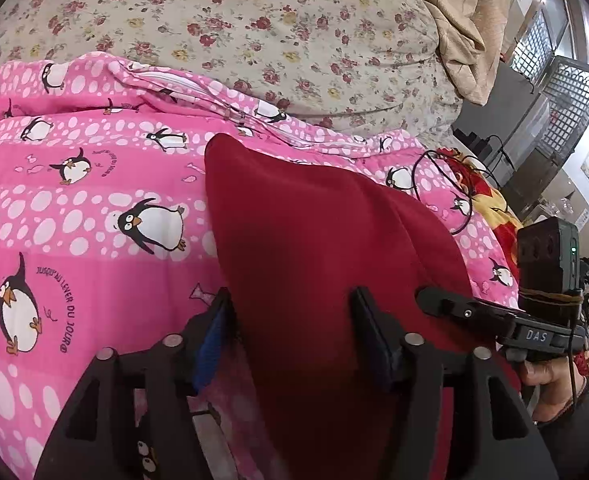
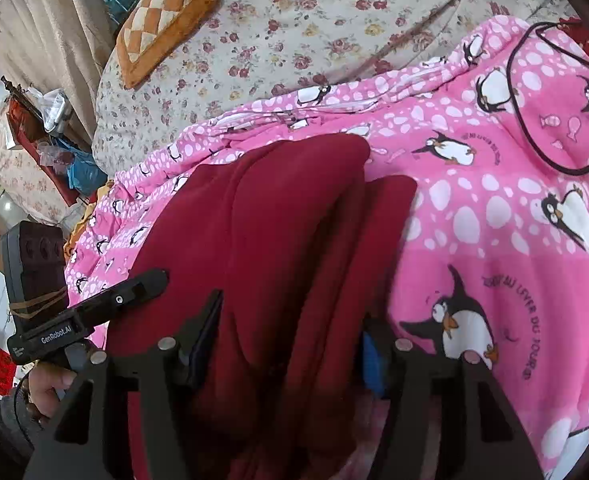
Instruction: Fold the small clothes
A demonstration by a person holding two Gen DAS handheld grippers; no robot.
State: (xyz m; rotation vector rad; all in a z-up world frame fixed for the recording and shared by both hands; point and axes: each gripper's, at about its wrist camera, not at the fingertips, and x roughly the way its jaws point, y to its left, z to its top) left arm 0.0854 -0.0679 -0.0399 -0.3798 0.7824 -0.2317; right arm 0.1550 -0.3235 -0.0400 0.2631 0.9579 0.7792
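Observation:
A dark red garment [image 1: 314, 240] lies folded on the pink penguin quilt [image 1: 94, 208]. My left gripper [image 1: 292, 312] has its jaws on either side of the garment's near edge and grips a wide fold of it. In the right wrist view the same red garment [image 2: 278, 216] shows several long folds. My right gripper [image 2: 294, 320] also has its jaws around a thick bunch of the cloth. The other gripper shows at the edge of each view, the right gripper [image 1: 434, 300] in the left wrist view and the left gripper [image 2: 154, 280] in the right wrist view.
A floral bedsheet [image 1: 254, 20] covers the bed beyond the quilt. A black cable loop [image 2: 558, 92] lies on the quilt at the right. An orange checked cushion [image 2: 166, 12] sits at the back left. A beige curtain [image 1: 462, 20] hangs at the bed's side.

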